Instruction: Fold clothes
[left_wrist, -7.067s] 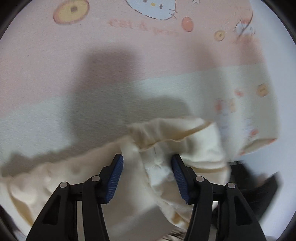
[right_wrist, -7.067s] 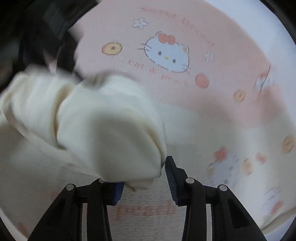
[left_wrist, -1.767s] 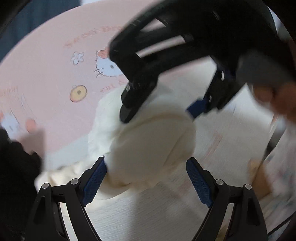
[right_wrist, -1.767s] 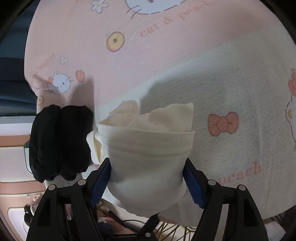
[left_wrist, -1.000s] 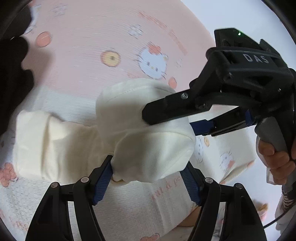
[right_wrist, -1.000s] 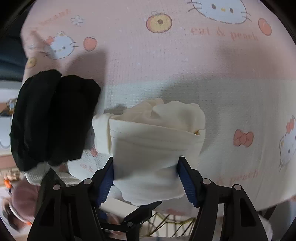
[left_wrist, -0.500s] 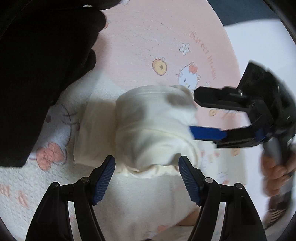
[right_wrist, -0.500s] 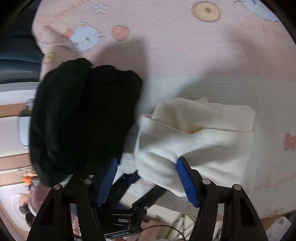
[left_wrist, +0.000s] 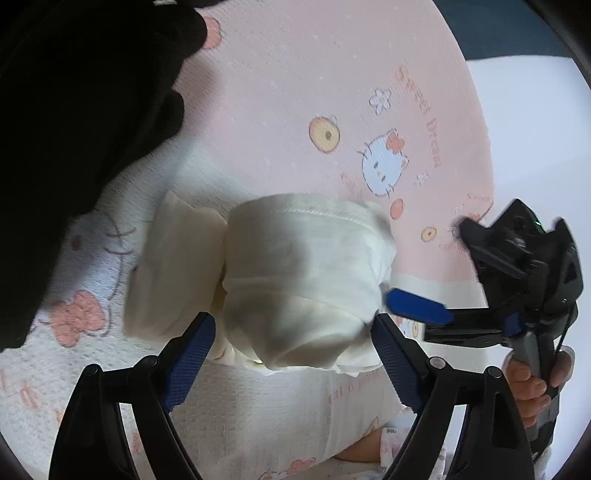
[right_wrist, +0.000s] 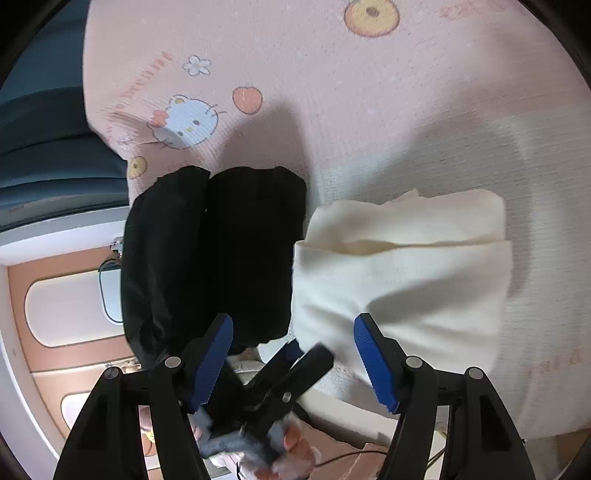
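Cream folded garment (left_wrist: 303, 273), black folded clothes (right_wrist: 214, 258), pink-and-white cartoon-cat blanket (left_wrist: 295, 92), blue-padded black fingers (left_wrist: 190, 354).

Black clothes (left_wrist: 74, 140) cut off by left wrist frame's top-left edge. Right gripper (left_wrist: 417, 306) motion-blurred there; its hand (left_wrist: 532, 384) half hidden behind handle. Left gripper (right_wrist: 295, 354) blurred in right wrist view.

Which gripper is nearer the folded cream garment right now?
Left. The left gripper straddles the folded cream garment's near end, jaws open. The right gripper sits just off its side, open and clear of it.
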